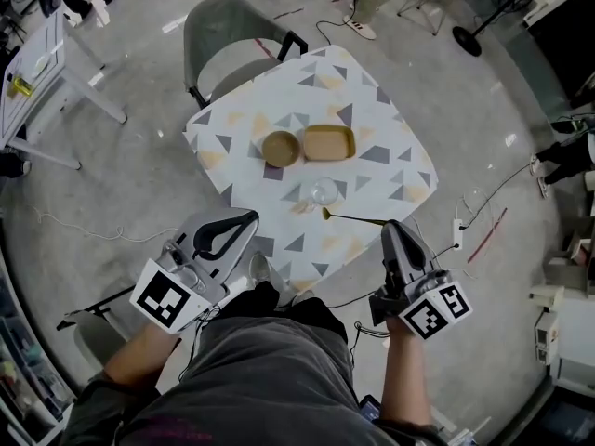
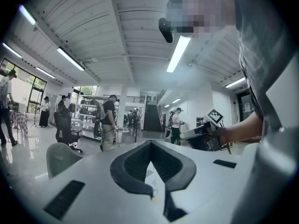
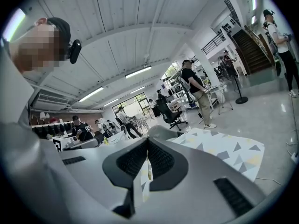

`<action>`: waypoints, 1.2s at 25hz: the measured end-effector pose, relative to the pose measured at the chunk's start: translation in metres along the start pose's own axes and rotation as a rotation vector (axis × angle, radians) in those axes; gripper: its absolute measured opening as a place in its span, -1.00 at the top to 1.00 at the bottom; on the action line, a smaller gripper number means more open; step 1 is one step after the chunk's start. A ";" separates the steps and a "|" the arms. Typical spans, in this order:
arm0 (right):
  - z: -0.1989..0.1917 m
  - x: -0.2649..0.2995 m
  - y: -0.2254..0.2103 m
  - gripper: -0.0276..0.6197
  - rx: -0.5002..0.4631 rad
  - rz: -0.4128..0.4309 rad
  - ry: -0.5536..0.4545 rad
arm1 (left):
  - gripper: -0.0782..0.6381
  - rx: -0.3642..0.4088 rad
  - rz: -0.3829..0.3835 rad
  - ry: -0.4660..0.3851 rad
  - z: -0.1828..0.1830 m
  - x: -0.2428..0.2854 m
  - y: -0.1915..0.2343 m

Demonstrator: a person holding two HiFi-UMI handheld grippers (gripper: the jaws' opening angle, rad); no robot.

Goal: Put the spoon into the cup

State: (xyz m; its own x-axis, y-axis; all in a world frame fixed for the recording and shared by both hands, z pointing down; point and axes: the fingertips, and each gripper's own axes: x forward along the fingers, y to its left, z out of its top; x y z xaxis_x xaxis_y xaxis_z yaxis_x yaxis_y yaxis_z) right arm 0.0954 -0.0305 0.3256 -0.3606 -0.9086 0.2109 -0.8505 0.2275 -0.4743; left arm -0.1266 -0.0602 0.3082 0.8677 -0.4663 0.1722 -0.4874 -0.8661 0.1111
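A clear glass cup (image 1: 323, 191) stands near the front of the small table (image 1: 395, 124), which has a triangle-patterned cloth. A thin gold spoon (image 1: 358, 218) lies flat just right of the cup, its handle running toward the table's front right edge. My right gripper (image 1: 393, 229) hovers at that edge, close to the handle's end, jaws shut and empty. My left gripper (image 1: 247, 217) hangs at the front left edge, also shut on nothing. Both gripper views look out level over the room, showing the left gripper (image 2: 150, 143) and the right gripper (image 3: 147, 141) with jaws closed.
A round brown bowl (image 1: 280, 148) and a tan rectangular dish (image 1: 329, 142) sit behind the cup. A grey chair (image 1: 223, 26) stands at the table's far side. Cables (image 1: 483, 221) trail on the floor to the right. People stand about the room.
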 end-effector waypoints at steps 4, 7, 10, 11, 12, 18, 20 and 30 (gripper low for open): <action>-0.006 0.014 -0.008 0.84 0.004 -0.008 0.015 | 0.74 -0.003 -0.005 0.020 -0.008 0.006 0.010; -0.009 0.022 -0.018 0.84 0.004 -0.013 0.023 | 0.74 -0.005 -0.006 0.030 -0.014 0.013 0.014; -0.014 0.029 -0.029 0.84 0.010 -0.017 0.031 | 0.74 -0.006 -0.008 0.042 -0.020 0.021 0.016; -0.016 0.031 -0.033 0.84 0.013 -0.017 0.035 | 0.74 -0.007 -0.007 0.048 -0.023 0.023 0.016; -0.019 0.033 -0.038 0.84 0.016 -0.016 0.039 | 0.74 -0.007 -0.005 0.054 -0.026 0.026 0.016; -0.034 0.047 -0.066 0.84 0.039 -0.007 0.069 | 0.74 -0.013 0.017 0.079 -0.039 0.046 0.016; -0.039 0.052 -0.076 0.84 0.048 -0.005 0.077 | 0.74 -0.016 0.025 0.090 -0.044 0.052 0.016; -0.069 0.081 -0.116 0.84 0.090 0.014 0.143 | 0.74 -0.040 0.070 0.134 -0.068 0.079 0.023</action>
State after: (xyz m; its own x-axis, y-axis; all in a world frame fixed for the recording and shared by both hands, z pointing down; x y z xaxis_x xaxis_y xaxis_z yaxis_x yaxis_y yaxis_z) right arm 0.1380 -0.1065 0.4568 -0.4287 -0.8448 0.3202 -0.8094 0.2017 -0.5516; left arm -0.0754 -0.1044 0.3909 0.8120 -0.4947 0.3097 -0.5521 -0.8231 0.1330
